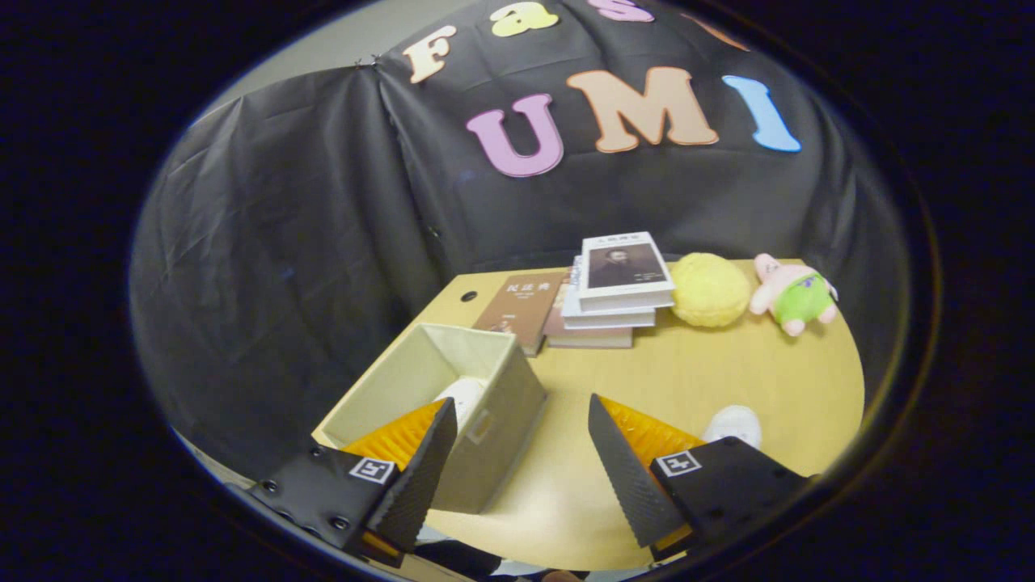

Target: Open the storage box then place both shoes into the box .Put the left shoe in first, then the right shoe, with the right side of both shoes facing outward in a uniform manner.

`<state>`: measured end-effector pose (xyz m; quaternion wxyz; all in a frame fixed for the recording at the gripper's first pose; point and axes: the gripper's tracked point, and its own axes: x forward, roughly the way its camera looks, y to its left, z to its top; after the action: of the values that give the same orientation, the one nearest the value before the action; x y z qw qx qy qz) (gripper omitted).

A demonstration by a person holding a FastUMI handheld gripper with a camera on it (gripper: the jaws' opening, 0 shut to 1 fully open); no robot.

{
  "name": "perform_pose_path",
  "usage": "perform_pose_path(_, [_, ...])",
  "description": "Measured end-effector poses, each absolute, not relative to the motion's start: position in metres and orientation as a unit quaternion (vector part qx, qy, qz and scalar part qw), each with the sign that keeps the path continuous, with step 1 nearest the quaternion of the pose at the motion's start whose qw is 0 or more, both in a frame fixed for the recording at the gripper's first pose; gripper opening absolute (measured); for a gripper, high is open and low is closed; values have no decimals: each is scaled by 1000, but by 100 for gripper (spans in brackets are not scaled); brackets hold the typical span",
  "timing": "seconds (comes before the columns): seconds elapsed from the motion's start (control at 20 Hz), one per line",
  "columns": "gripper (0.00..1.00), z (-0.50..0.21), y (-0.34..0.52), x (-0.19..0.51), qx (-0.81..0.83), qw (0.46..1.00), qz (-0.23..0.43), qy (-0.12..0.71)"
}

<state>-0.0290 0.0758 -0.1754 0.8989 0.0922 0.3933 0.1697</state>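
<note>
The gripper (517, 453) hangs above the near part of the bench with its fingers spread wide and nothing between them. The beige fabric storage box (493, 420) stands open just ahead of the left finger, and a white shoe (463, 396) already lies inside it. The second white shoe (734, 422) rests on the bench beside the right finger, partly hidden by it. The step in hand is probably fetching that shoe: the gripper should swing right, come down over its middle, close firmly and keep the shoe's right side turned outward to match the first. The pale wooden bench (711, 364) also carries a stack of books (614, 295), a yellow plush ball (711, 289) and a pink plush toy (792, 295) at its far side, well apart from the box.
</note>
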Motion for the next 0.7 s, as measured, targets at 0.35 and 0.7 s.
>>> perform_pose_path(0.35, [100,-203,-23,-48,71,903,93,414])
perform_pose_path(0.7, [100,-251,-107,-73,54,885,34,460])
